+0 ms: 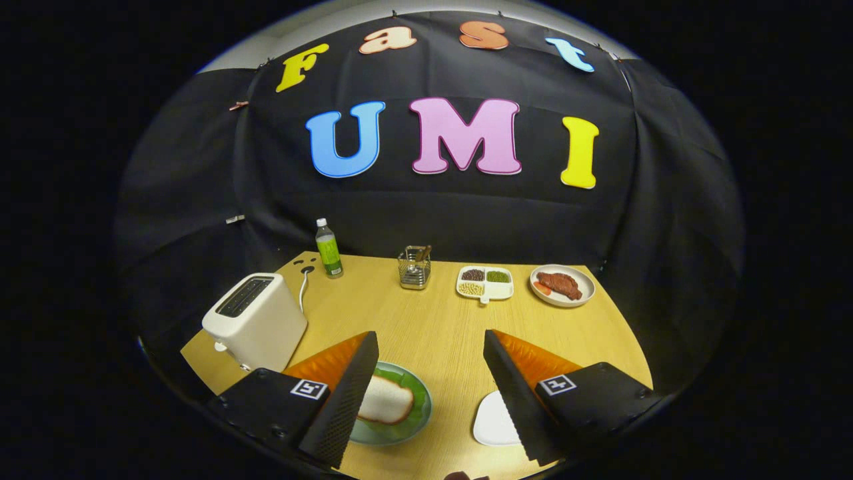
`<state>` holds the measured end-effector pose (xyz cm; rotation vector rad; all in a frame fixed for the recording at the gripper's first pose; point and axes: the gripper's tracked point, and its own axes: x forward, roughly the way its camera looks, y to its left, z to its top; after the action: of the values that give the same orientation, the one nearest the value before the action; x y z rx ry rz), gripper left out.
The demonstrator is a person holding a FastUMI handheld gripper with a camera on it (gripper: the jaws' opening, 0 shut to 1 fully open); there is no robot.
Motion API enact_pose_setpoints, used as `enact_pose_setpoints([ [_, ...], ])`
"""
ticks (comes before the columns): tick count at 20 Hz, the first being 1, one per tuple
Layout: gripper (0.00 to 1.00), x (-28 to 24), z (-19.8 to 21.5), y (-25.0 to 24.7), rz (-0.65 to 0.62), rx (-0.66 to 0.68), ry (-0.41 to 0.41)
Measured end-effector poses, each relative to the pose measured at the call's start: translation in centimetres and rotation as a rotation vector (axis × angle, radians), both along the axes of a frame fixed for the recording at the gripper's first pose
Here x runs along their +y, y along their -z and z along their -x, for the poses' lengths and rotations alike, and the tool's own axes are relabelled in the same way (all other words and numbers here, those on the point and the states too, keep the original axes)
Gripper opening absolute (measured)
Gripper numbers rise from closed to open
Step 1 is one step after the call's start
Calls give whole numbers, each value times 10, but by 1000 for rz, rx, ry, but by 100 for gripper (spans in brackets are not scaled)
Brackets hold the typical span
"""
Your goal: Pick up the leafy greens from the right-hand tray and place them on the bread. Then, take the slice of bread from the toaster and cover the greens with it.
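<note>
While the jaws (430,387) hang wide apart and empty above the wood-grain desk (440,327), a slice of bread (385,402) lies on leafy greens (418,393) in a round green plate (393,433) beside the left finger. A white tray (493,420) peeks past the right finger. Beyond sits a boxy white toaster (256,320).
</note>
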<state>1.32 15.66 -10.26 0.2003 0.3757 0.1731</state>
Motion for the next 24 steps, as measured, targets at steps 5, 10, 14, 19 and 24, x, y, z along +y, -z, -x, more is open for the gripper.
enact_pose_setpoints([
  [5, 99, -20, -4, -58, 65, -133, -55],
  [10, 98, -39, 4, -98, 123, -241, -108],
  [14, 98, -54, 18, -99, 123, -258, -101],
  [19, 98, -62, 23, -89, 150, -257, -103],
  [24, 98, -61, 21, -90, 135, -260, -105],
])
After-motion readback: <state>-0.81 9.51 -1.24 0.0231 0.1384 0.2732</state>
